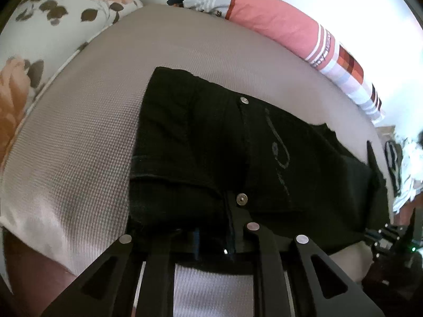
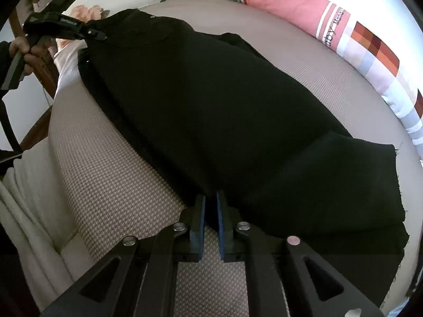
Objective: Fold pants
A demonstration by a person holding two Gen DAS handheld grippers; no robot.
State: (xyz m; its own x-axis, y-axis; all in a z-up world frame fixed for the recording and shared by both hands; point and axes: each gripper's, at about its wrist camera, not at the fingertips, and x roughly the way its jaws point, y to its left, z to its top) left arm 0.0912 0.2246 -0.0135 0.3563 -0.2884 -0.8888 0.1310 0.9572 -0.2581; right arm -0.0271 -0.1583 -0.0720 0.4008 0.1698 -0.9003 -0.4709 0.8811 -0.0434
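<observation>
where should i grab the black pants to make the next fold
Judging from how they lie, take the black pants by the near long edge, one gripper at the waist, one near the hem, coming from the bed's near side. They lie flat, legs stacked, so that edge lifts cleanly.

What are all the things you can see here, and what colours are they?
pants: one, black, lying lengthwise on the bed cover, already folded leg over leg.
bed cover: one, beige with a small woven pattern, under the pants.
pillow: one, pink with white stripes and checked squares, along the far edge.
flowered cloth: one, white with orange flowers, far left corner.
left tongs: black, shut on the waist end of the pants.
right tongs: black with blue pads, shut on the near edge of the pants.
hand: one, holding the left tool.
</observation>
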